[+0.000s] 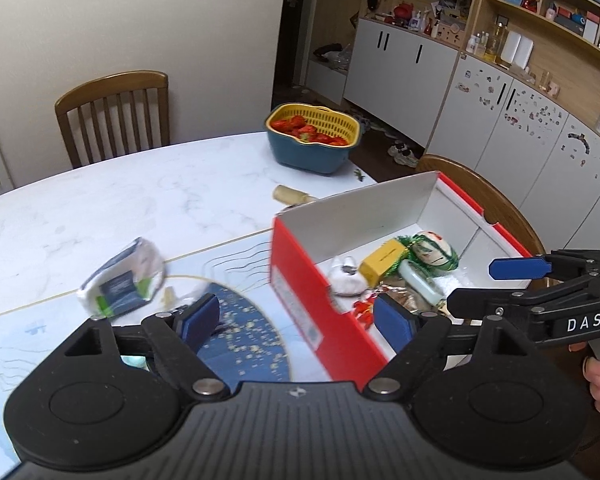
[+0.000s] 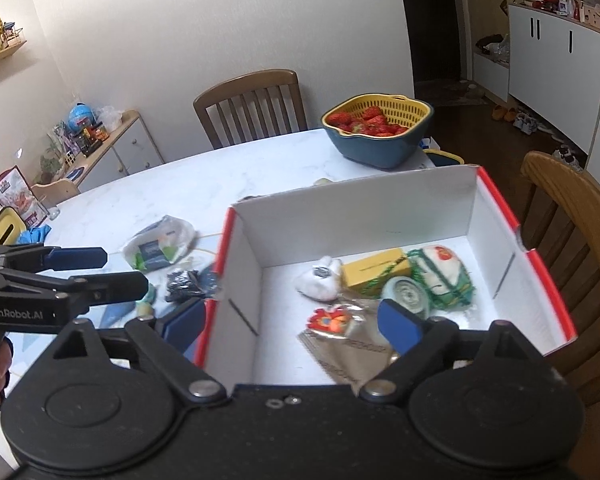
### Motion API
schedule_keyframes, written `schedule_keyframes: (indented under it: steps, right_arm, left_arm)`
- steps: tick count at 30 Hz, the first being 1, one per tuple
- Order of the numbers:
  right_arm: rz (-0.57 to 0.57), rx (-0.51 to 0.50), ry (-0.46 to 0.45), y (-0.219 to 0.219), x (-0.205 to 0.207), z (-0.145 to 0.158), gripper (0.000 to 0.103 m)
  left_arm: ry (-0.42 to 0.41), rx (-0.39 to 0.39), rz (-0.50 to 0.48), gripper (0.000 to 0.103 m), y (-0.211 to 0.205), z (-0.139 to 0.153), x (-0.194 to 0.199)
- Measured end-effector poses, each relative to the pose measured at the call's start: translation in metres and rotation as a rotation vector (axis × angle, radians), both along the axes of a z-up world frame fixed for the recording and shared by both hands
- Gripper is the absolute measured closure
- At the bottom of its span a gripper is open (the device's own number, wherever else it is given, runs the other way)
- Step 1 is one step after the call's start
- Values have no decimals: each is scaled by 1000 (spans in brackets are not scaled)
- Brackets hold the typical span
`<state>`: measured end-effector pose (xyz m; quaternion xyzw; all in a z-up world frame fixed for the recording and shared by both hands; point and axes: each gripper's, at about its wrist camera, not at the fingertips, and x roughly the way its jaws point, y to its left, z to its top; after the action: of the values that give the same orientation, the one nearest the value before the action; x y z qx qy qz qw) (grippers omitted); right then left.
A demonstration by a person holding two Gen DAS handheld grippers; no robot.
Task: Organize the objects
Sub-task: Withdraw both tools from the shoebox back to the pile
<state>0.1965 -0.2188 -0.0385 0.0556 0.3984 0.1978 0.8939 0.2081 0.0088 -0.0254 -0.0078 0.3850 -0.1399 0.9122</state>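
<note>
A red-and-white cardboard box (image 1: 312,296) (image 2: 384,204) stands open on the table and holds several small items: a yellow block (image 2: 374,270), a green-netted ball (image 2: 444,276), a white pouch (image 2: 318,280), a foil packet (image 2: 348,352). A white-green tissue pack (image 1: 124,280) (image 2: 160,246) lies on the table left of the box. A black crumpled bag (image 2: 184,284) lies beside the box. My left gripper (image 1: 300,320) is open and empty, straddling the box's left wall. My right gripper (image 2: 296,326) is open and empty above the box.
A blue bowl with a yellow strainer of strawberries (image 1: 314,136) (image 2: 380,130) stands at the table's far edge. A small beige bottle (image 1: 290,195) lies behind the box. Wooden chairs (image 1: 114,116) (image 2: 572,224) stand behind and right of the table.
</note>
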Motion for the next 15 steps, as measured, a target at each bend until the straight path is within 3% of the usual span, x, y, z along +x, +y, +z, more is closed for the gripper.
schedule_keyframes:
  steps: [5,8,15]
  right_arm:
    - [-4,10,0,22,-7,1,10]
    - [-2,13,1,37,-11,1,10]
    - [1,7,-10,69,-19,2,10]
  left_arm:
    - [-19,1,13,12,28,2,-7]
    - [-17,-8,18,2,44,2,-10]
    - [-31,0,38,0,79,-4,-17]
